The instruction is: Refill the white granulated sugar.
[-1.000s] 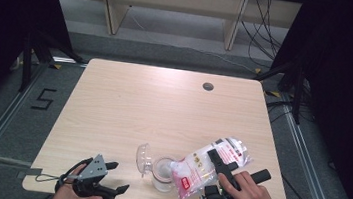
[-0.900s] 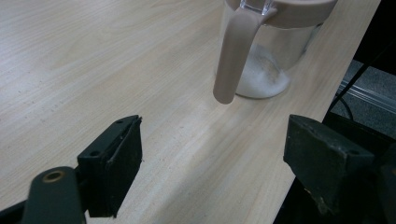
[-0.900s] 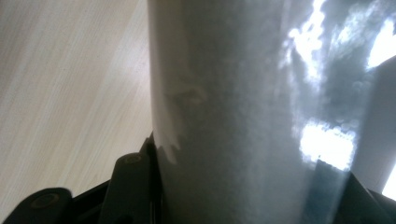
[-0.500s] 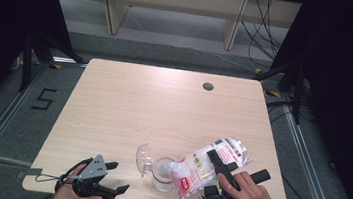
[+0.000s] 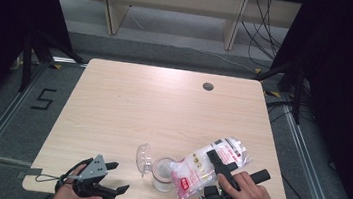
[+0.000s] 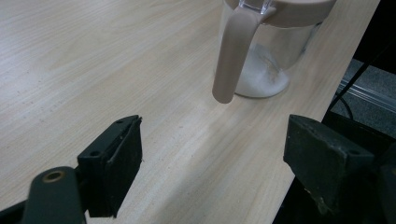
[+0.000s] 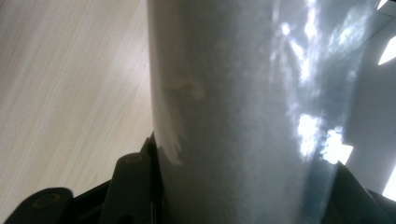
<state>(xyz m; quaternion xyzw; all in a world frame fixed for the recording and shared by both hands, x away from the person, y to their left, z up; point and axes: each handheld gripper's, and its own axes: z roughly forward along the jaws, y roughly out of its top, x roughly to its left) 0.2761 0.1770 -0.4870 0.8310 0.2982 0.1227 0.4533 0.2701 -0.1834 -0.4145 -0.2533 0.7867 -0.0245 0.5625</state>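
One plastic bag (image 5: 207, 166) of white powder, with red print on it, is clamped between the jaws of the right gripper (image 5: 217, 165) and tilted over the clear glass jar (image 5: 162, 173). The jar stands near the front edge of the wooden table (image 5: 163, 108), its lid open. The left gripper (image 5: 116, 177) rests wide open and empty, left of the jar. Much smooth table is free behind.

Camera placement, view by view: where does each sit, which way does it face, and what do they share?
High view: above the near table edge, facing forward and down; both hands, left tongs, right tongs.
Left gripper view: on left tongs, facing clear plastic jar with beige lid.
Right gripper view: on right tongs, facing clear plastic bag of white granules.
Shared: light wooden table.
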